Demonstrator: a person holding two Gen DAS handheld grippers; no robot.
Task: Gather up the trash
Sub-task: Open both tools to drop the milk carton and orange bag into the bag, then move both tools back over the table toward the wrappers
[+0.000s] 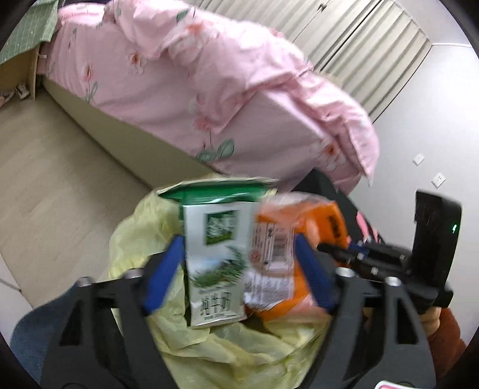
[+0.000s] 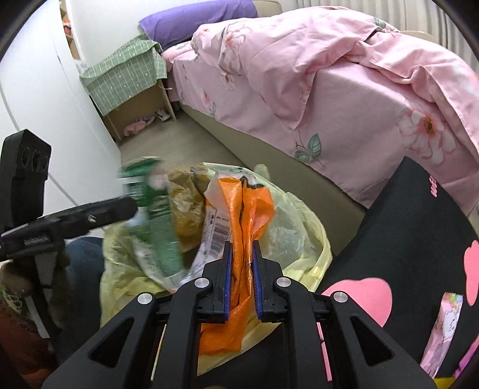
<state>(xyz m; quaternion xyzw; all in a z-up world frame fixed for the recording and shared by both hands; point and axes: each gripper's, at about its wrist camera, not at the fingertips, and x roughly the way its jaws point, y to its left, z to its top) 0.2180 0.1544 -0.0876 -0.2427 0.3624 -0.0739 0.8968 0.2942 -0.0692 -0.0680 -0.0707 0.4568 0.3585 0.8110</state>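
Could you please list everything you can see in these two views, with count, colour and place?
Milk carton: one, white and green, between the left tongs' open fingers, over the bag.
Wrapper: one, orange, between the right tongs' fingers.
Trash bag: one, pale yellow, on the floor beside the bed, its mouth open.
Bed: one, with a pink flowered quilt, behind the bag.
Pillow: one, purple, at the head of the bed.
Bedside cabinet: one, wooden, under a green checked cloth, by the white wall.
Black cloth with pink hearts: one, at the right.
Left tongs: black with blue pads, open.
Right tongs: black with blue pads, nearly closed around the wrapper.
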